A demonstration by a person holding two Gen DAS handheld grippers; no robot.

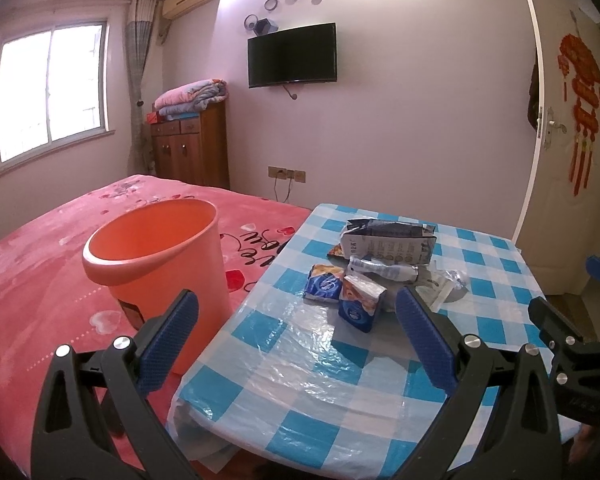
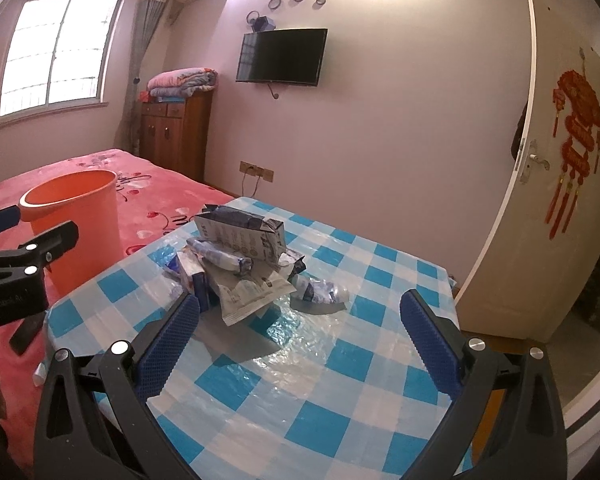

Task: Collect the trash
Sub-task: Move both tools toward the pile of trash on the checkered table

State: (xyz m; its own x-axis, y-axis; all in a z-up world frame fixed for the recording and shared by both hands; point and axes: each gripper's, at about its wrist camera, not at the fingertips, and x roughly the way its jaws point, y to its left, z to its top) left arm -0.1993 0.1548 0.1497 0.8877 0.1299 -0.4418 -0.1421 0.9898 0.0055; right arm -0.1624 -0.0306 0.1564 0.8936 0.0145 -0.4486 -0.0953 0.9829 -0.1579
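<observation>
Both grippers are held spread wide with nothing between the blue pads: the left gripper is poised over the near edge of the table, and the right gripper is poised beside it over the same checked cloth, short of the litter. Neither is touching anything.

The trash is heaped near the middle of the table. At the back a crumpled carton is seen, partly collapsed; against it lies a squashed bottle. Nearer the left gripper, two small blue packets are leaning on each other. A flat printed wrapper is spread at the front of the heap, and a crushed clear wrapper lies just beside it on the right. An orange bin is standing upright on the red bedspread, just beside the table's left edge, its mouth open.

All of it is judged to be light and empty. The carton should give under pressure, so a pinch across a folded edge is advised. The small packets look stiffest and are best taken across their narrow sides. The wrappers are thin and probably slippery on the glossy plastic cloth; a raised corner or crease should be sought, not the flat face. The heap may shift when any one piece is drawn out.
</observation>
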